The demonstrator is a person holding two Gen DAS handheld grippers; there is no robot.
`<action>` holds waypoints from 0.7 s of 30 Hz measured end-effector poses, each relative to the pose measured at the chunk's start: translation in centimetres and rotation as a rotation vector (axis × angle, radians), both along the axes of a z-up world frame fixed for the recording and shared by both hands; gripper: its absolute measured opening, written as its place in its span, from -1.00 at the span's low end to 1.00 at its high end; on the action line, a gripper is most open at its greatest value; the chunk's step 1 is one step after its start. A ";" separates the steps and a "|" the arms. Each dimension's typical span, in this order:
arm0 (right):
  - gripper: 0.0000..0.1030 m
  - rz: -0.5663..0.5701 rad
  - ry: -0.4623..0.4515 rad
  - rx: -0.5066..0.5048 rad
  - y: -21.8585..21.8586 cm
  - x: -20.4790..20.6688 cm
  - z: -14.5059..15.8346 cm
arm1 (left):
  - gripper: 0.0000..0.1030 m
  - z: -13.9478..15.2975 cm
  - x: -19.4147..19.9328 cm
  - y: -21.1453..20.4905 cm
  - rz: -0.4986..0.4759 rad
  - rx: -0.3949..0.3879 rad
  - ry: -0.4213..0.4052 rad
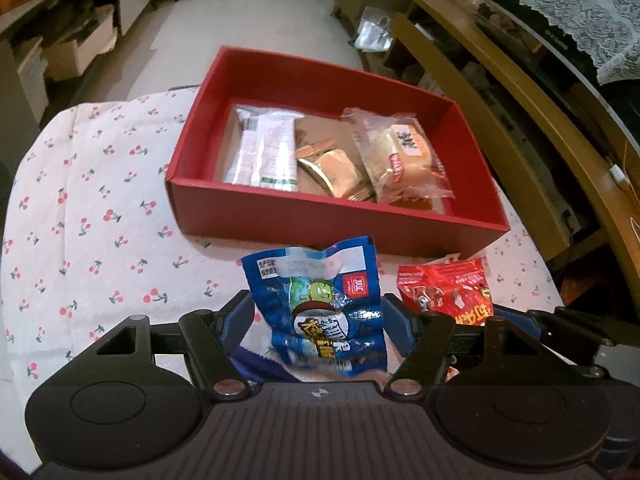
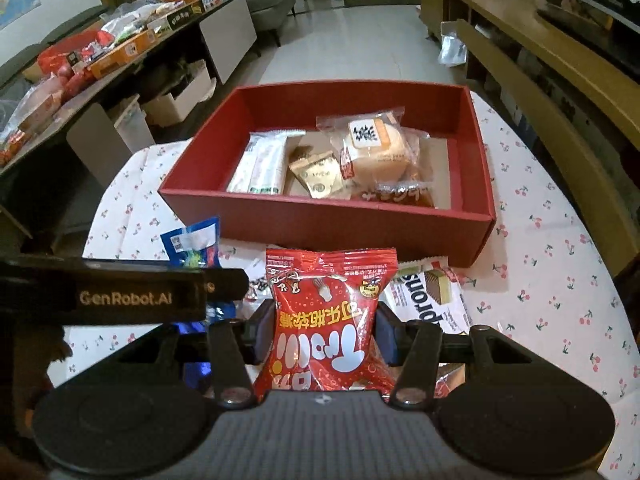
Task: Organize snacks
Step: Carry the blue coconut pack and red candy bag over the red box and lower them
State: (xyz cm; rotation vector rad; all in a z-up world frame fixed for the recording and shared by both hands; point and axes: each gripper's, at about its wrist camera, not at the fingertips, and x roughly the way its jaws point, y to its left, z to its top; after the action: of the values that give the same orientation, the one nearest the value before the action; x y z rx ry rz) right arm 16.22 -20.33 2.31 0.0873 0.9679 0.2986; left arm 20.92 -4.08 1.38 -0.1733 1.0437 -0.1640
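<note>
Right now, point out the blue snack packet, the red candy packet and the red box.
blue snack packet (image 1: 320,300): left wrist view, printed front.
red candy packet (image 2: 326,312): right wrist view, front middle.
red box (image 2: 320,222): right wrist view, near wall.

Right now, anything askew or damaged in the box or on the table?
Nothing damaged or spilled. In the red box the bun packet lies tilted across the other snacks, and a wafer packet is still loose on the cloth. Each gripper holds one packet: blue left, red right.
</note>
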 end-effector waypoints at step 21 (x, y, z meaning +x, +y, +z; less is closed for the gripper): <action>0.11 -0.029 -0.081 0.055 -1.6 1.3 2.7 | 0.45 3.2 1.2 -2.1 -0.010 -0.003 -0.100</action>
State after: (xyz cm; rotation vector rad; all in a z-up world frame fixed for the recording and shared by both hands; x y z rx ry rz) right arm 17.56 -21.94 5.00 0.1389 0.8771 0.2998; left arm 22.12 -6.17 4.55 -0.1610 0.9449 -0.1816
